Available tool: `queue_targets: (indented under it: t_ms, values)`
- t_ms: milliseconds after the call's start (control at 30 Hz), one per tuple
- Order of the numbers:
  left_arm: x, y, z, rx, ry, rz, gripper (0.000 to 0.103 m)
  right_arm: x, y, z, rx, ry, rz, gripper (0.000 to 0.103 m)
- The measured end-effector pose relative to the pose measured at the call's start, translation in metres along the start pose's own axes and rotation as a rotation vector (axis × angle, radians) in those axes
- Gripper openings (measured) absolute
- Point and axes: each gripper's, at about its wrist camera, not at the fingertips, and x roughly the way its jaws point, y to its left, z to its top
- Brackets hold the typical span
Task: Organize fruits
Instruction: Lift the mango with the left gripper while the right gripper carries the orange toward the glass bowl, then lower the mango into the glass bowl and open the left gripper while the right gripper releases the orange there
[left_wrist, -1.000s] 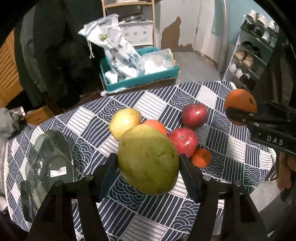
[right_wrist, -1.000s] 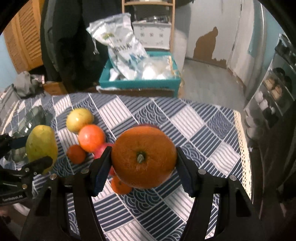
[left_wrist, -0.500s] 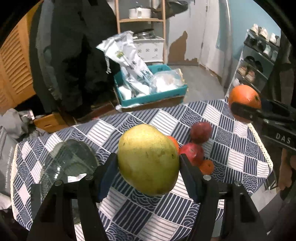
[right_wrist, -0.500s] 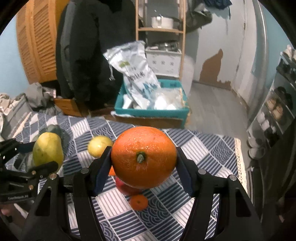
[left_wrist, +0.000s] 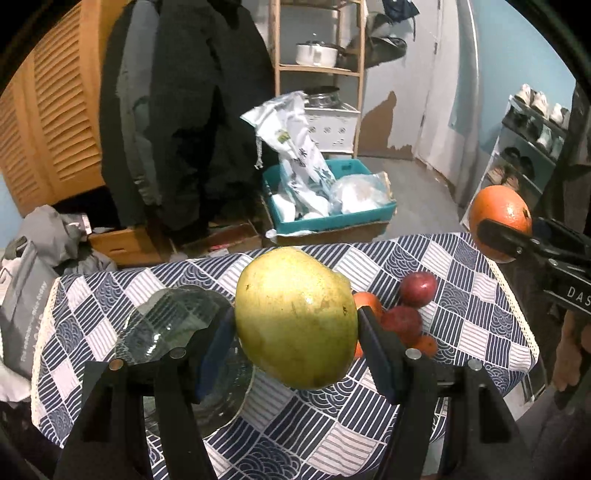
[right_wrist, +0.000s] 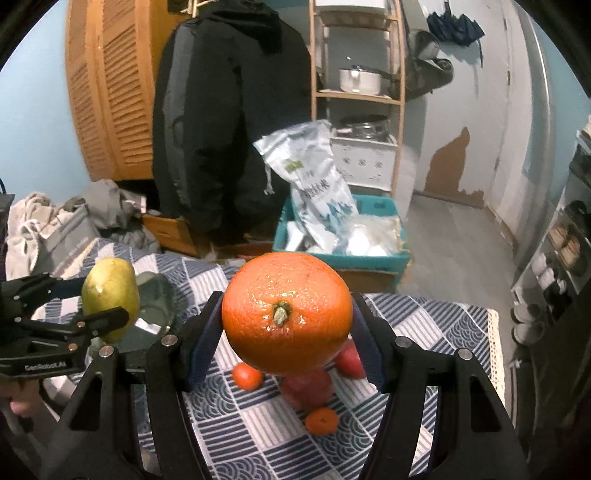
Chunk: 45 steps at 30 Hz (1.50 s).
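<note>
Fruits are split between the jaws and the bench: a yellow-green mango (left_wrist: 295, 317) is gripped between the left gripper (left_wrist: 295, 347) jaws, pads pressed on both its sides, clear of the bench (left_wrist: 480, 314). A large orange (right_wrist: 286, 312) is clamped the same way in the right gripper (right_wrist: 286, 332) jaws, stem end facing the camera. Below and beyond the right jaws, two red apples (right_wrist: 306, 386) and two small tangerines (right_wrist: 321, 421) are seen close together on the checked blue-and-white cloth (right_wrist: 424, 332). A clear glass plate (left_wrist: 166, 325) is seen under and left of the left jaws. Past the bench edge, a teal crate (left_wrist: 332, 221) with plastic bags (left_wrist: 291, 147) is seen on the floor.
</note>
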Motion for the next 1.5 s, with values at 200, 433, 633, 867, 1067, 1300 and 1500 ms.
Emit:
queue_targets:
  t_ms: [200,433,633,867,1067,1300,1500]
  values:
    - [-0.008,0.021,0.0,-0.032,-0.015,0.026,0.068,0.002,0.019,0.011,-0.01,-0.009,0.041,0.066]
    - [-0.008,0.05,-0.006,-0.085,-0.012,0.058,0.068,0.017,0.048,0.023,-0.028,0.011,0.087,0.066]
    - [-0.011,0.073,-0.014,-0.117,-0.018,0.094,0.068,0.032,0.078,0.034,-0.044,0.028,0.131,0.066]
    - [-0.009,0.103,-0.022,-0.173,0.001,0.12,0.068,0.06,0.112,0.035,-0.078,0.074,0.17,0.066]
    - [0.003,0.127,-0.032,-0.211,0.023,0.15,0.068,0.095,0.141,0.028,-0.117,0.156,0.199,0.066]
    - [0.03,0.155,-0.053,-0.253,0.099,0.188,0.068,0.138,0.167,0.012,-0.13,0.272,0.253,0.066]
    - [0.048,0.172,-0.068,-0.285,0.15,0.206,0.068,0.169,0.189,-0.002,-0.153,0.351,0.267,0.066]
